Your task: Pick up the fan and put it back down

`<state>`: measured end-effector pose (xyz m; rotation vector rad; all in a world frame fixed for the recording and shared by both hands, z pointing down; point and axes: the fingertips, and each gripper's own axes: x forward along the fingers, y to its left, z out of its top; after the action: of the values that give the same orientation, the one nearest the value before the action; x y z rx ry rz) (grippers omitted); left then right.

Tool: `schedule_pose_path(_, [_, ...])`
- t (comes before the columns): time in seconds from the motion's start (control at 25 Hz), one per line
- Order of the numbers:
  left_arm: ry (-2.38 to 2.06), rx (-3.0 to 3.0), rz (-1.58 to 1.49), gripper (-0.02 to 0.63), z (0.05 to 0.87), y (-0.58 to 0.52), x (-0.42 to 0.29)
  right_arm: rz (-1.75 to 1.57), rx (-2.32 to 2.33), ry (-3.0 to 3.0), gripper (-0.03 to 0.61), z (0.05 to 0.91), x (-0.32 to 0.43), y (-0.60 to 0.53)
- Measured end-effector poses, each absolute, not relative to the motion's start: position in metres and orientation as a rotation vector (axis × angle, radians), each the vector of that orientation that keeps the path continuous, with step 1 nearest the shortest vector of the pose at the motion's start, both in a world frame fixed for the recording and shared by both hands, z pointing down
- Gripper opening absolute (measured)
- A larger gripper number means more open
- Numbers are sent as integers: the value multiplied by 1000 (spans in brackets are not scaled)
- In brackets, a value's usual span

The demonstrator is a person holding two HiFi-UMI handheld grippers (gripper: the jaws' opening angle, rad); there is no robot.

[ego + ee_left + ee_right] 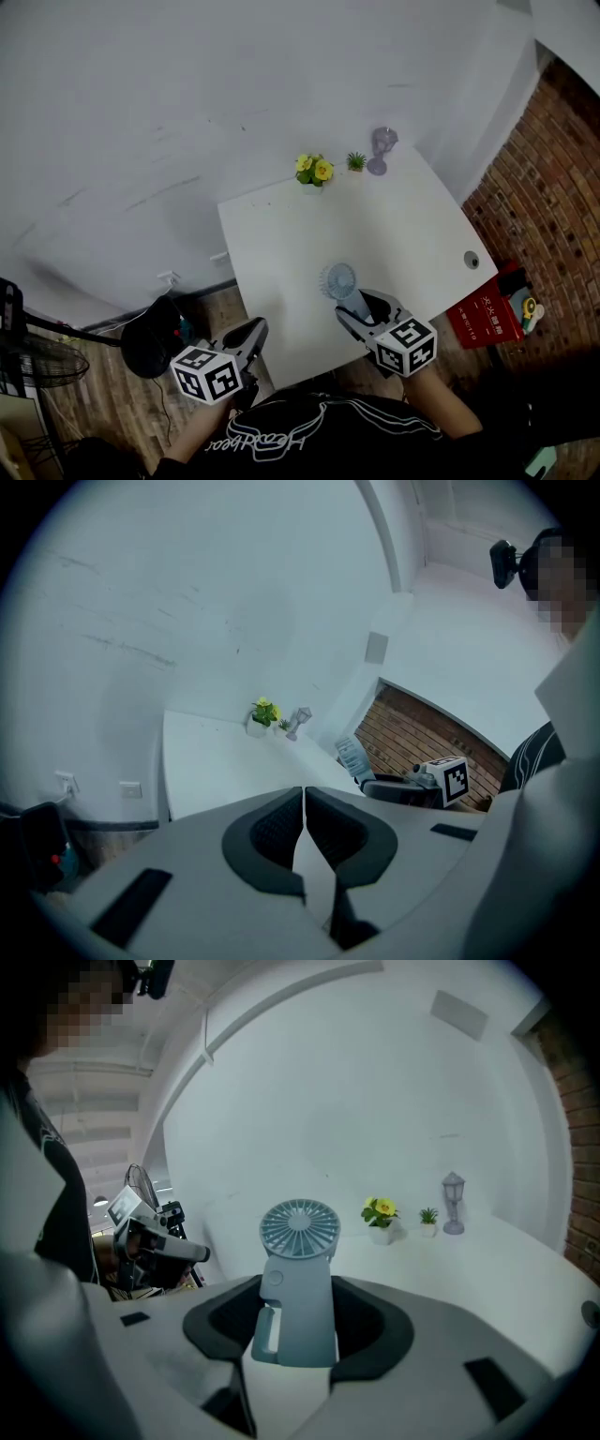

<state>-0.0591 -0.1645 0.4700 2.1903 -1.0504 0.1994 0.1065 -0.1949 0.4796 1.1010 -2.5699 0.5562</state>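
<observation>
A small pale-blue fan [298, 1283] stands upright between the pads of my right gripper [300, 1324], which is shut on its body. Its round grille faces the far wall. In the head view the fan [338, 280] is over the front part of the white table [394, 225], just ahead of the right gripper [359, 306]. My left gripper [251, 334] hangs off the table's front left corner. Its jaws [304, 825] are shut with nothing between them. The left gripper view also catches the fan [353, 756] off to the right.
At the table's far edge stand a yellow flower pot [314, 170], a tiny green plant [356, 161] and a small lantern ornament [380, 150]. A cable hole [471, 260] marks the right side. A red box [487, 315] and a brick wall are right; a black stool [155, 349] is left.
</observation>
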Motion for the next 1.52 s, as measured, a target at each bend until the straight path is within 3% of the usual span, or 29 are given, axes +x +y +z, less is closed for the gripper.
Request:
schedule_pose_path(0.92, [-1045,2221,200,35,459,-159,-52,507,1142,-2622,218,461,111,-182])
schedule_pose_path(1.52, [-1099,2197,183,35,458,-181,-66,528,1113,-2491,218,507,108,-230])
